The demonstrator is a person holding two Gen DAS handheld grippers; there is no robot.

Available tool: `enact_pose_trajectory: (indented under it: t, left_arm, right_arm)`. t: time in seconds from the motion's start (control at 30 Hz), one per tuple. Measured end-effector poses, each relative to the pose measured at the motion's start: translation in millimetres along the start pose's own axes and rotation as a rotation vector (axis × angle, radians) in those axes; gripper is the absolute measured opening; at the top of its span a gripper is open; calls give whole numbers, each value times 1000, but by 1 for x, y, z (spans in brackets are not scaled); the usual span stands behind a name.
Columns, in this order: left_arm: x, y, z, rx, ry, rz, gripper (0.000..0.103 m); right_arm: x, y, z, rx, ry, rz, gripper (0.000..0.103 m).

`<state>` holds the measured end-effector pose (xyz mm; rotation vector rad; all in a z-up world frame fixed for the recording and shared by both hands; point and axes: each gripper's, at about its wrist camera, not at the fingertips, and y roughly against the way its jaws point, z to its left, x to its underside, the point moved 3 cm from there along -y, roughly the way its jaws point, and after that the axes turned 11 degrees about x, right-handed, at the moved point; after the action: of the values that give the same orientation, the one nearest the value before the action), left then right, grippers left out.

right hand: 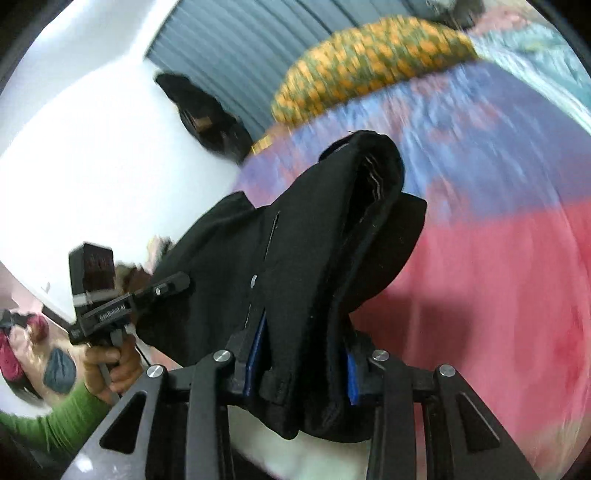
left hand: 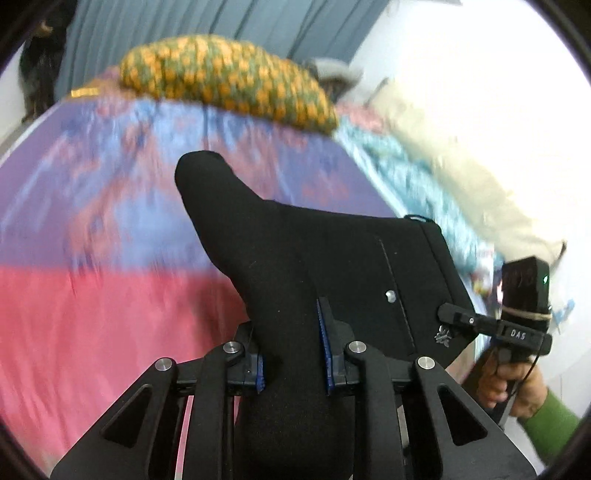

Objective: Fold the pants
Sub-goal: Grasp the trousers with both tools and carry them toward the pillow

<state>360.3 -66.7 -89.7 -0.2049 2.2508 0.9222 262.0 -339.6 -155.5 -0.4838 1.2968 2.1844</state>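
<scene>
The left gripper [left hand: 295, 354] points forward and downward, its blue-padded fingers [left hand: 325, 343] pressed against a thick fold of black pants [left hand: 295, 258]. The right gripper [right hand: 301, 354] tilts down likewise, clamped on a bunched edge of the same pants. Each handle sits in a bare hand [left hand: 517, 387] with a green sleeve [right hand: 51, 417] behind it.

I see a bed under a blurred bedspread [left hand: 110, 295], pink near me and purple-blue farther off. At its far end lies a cushion [left hand: 229, 77] patterned in orange and green. Behind that hangs a grey-blue pleated curtain [left hand: 166, 22]. A dark bag [right hand: 207, 114] hangs against the white wall [right hand: 92, 147]. Pale, cream bedding [left hand: 461, 177] is bunched along the bed's edge.
</scene>
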Motion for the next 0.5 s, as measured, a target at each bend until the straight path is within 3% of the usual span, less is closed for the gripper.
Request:
enact_pose_trajectory:
  t: [0.13, 0.17, 0.2, 0.23, 0.27, 0.3, 0.33, 0.37, 0.43, 0.5]
  left_arm:
    - [-58, -16, 30, -55, -27, -63, 23]
    - [-63, -24, 38, -78, -28, -63, 28]
    - [-63, -38, 52, -134, -29, -55, 39]
    - [-55, -51, 68, -215, -36, -43, 50]
    - [-46, -62, 82, -320, -46, -27, 71]
    - [-29, -71, 99, -449, -54, 2, 73]
    - [-10, -72, 110, -510, -48, 31, 72]
    - [7, -69, 117, -516, -35, 49, 72]
    - [48, -48, 121, -516, -53, 65, 73]
    - [79, -30, 115, -602, -89, 70, 86]
  right_arm:
    - [-66, -41, 6, 6, 19, -58, 36]
    - [-75, -52, 3, 30, 25, -59, 39]
    - [-82, -72, -1, 75, 35, -56, 44]
    - [-83, -93, -9, 138, 37, -45, 47]
    - [-77, -111, -23, 232, 26, -22, 54]
    - [-70, -122, -41, 317, 10, 5, 54]
    - [-57, -134, -62, 419, -17, 50, 54]
    - [-49, -138, -78, 480, -48, 76, 54]
    - [-23, -117, -109, 556, -149, 45, 54]
    - [2, -77, -123, 620, -194, -44, 54]
